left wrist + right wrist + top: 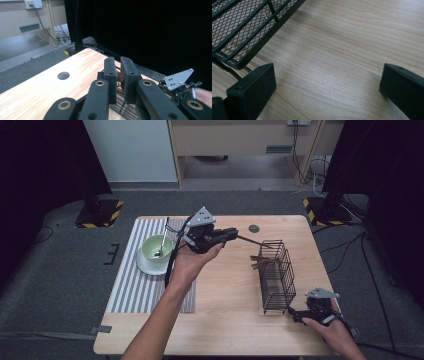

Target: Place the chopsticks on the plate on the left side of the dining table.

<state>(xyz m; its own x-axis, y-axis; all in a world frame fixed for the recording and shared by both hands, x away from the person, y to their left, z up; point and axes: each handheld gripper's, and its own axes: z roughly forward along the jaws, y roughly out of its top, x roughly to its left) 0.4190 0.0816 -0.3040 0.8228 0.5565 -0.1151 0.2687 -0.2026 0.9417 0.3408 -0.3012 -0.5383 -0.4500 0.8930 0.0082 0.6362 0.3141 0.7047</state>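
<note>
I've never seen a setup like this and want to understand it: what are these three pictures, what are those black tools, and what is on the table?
A person sits at a wooden table with a hand-held gripper in each hand: a tool with two black jaws that pinch things. The high view looks down from above the person. The other two pictures come from small cameras riding on the grippers, looking along their jaws.

The left hand-held gripper is shut on a thin brown stick, whose tip reaches toward a black wire basket with more brown sticks poking out. In its own view a bit of brown shows between the nearly closed jaws.

The right hand-held gripper rests open on the table beside the basket, holding nothing.

To the left, on a striped mat, a green bowl with a spoon sits on a saucer.
</note>
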